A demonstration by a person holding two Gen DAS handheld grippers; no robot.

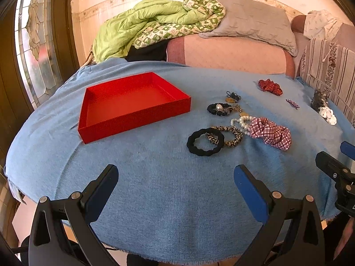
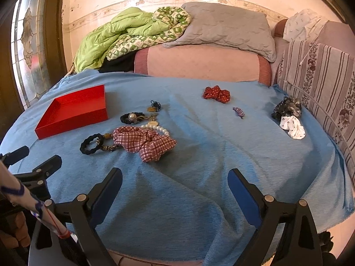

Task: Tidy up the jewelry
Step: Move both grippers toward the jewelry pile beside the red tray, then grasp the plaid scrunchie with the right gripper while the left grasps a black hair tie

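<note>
A green quilt (image 1: pixel 142 22) and a grey pillow (image 1: pixel 250 20) lay behind the blue-covered surface (image 1: pixel 155 188). The red tray (image 1: pixel 133 104) sat empty, left of the scattered hair ties and pearl bracelet (image 1: pixel 241 122). Both the left gripper (image 1: pixel 176 177) and right gripper (image 2: pixel 175 179) hovered wide, holding nothing, nearer the camera than the black scrunchie (image 1: pixel 205 141).

I see the red tray (image 1: pixel 124 119) lying open and empty on the left; right of it black hair ties (image 1: pixel 205 141), a pearl bracelet (image 1: pixel 243 123) and a checked scrunchie (image 1: pixel 270 133) cluster, touching.
</note>
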